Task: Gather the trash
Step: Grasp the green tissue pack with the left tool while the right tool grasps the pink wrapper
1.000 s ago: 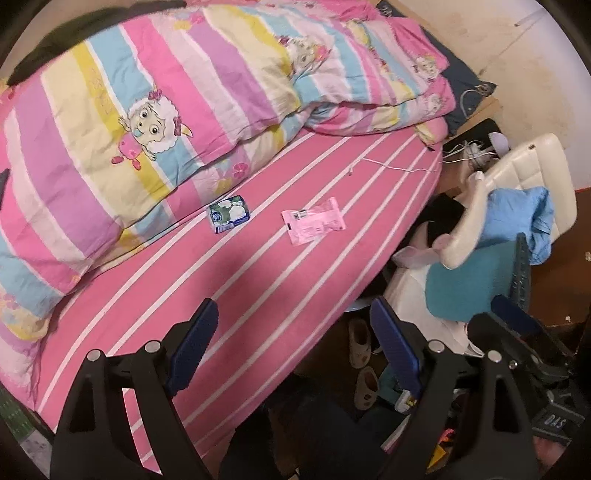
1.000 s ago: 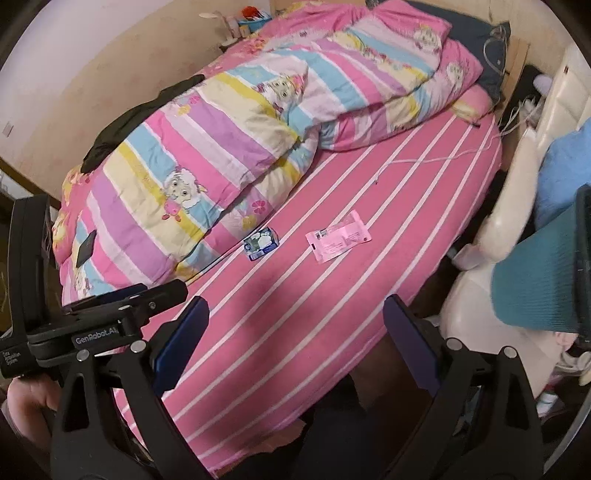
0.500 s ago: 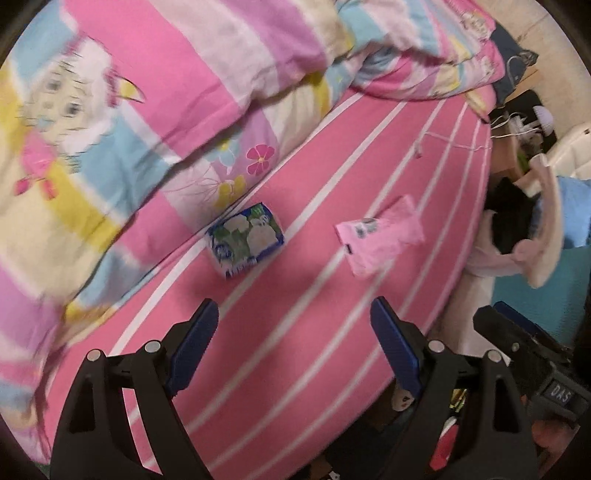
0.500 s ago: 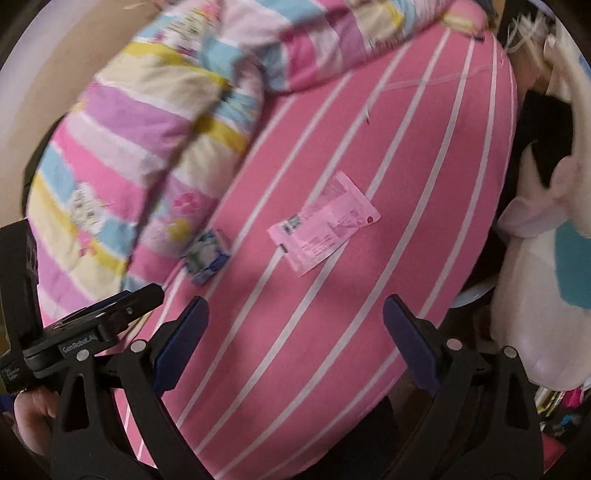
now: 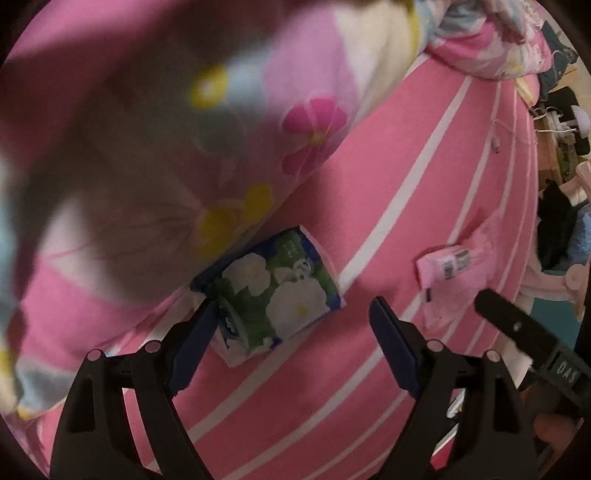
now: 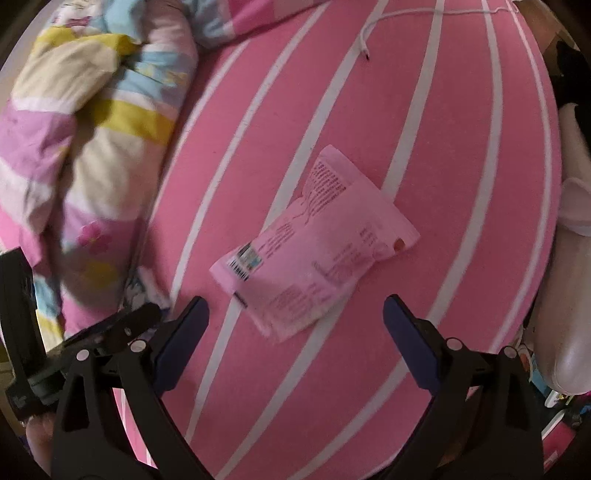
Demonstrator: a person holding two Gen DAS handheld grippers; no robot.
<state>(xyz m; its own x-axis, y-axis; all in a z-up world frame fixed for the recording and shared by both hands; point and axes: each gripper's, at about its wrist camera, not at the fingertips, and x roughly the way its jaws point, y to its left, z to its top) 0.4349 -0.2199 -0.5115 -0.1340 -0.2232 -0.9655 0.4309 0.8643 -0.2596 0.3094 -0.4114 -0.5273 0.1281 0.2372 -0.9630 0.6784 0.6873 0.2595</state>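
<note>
At the left, the striped quilt [image 5: 155, 147] overhangs the green-and-blue tissue packet [image 5: 275, 293], which lies on the pink striped bed sheet [image 5: 388, 206]. The left claw [image 5: 291, 332] hangs released just over it, its left finger touching or nearly touching the packet's edge. To the right, the pink wrapper [image 6: 314, 251] lies flat beneath the released right claw [image 6: 295, 325]. Each claw should probably straddle its item squarely and pinch low, sparing the sheet.

Below me stretches the bed [image 6: 461, 122], its pink sheet crossed by white stripes. On my left a striped, flowered quilt [image 5: 229, 110] lies bunched along it. Far off, a thin white cable [image 6: 406, 13] trails across the sheet. The light is dim.
</note>
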